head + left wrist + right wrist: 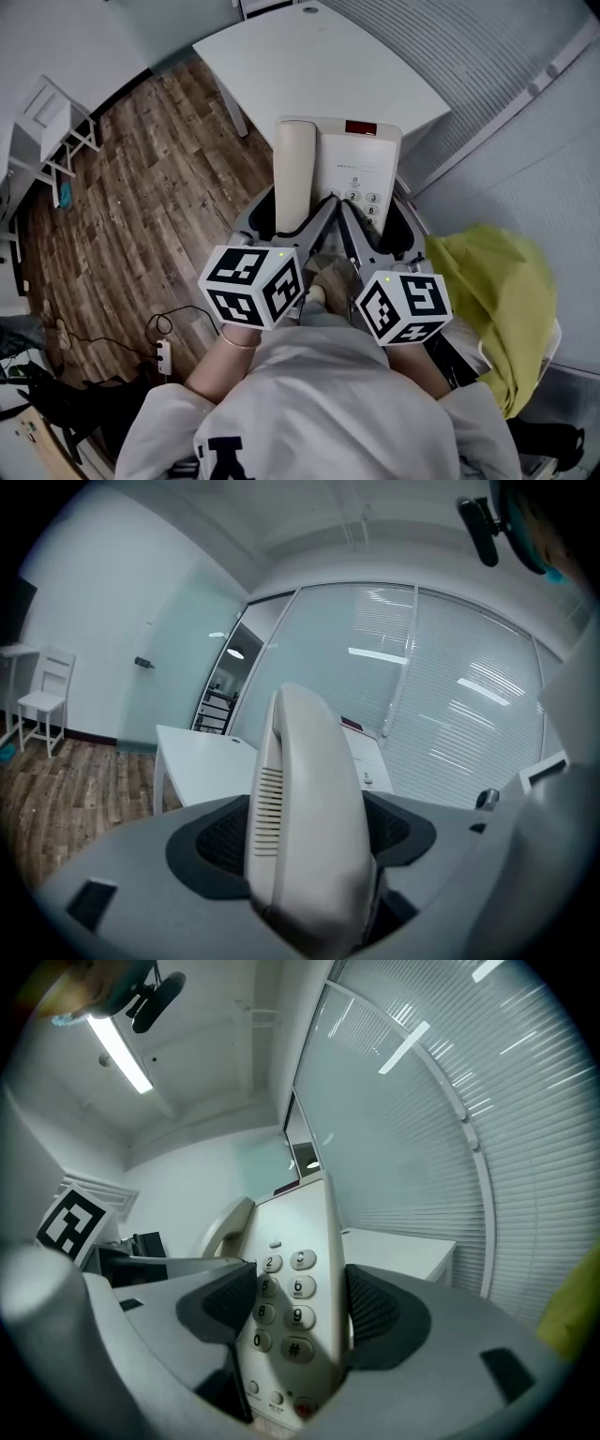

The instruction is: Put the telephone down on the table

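Here, the telephone (352, 169) is held in the air by both grippers, in front of the person and short of the white surface (309, 66), whose near edge is seen just beyond it. The left gripper (292, 217) is clamped on the side where the handset (293, 173) is seated in its cradle. The right gripper (375, 220) is pinched on the keypad side of the telephone. Wooden floor (141, 206) is seen below.

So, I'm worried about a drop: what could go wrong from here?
The left claw clamps the handset, which could lift from the telephone if the claws drift apart. The right claw presses on the keypad side, a narrow hold. Released short of the table, it may hit the floor.
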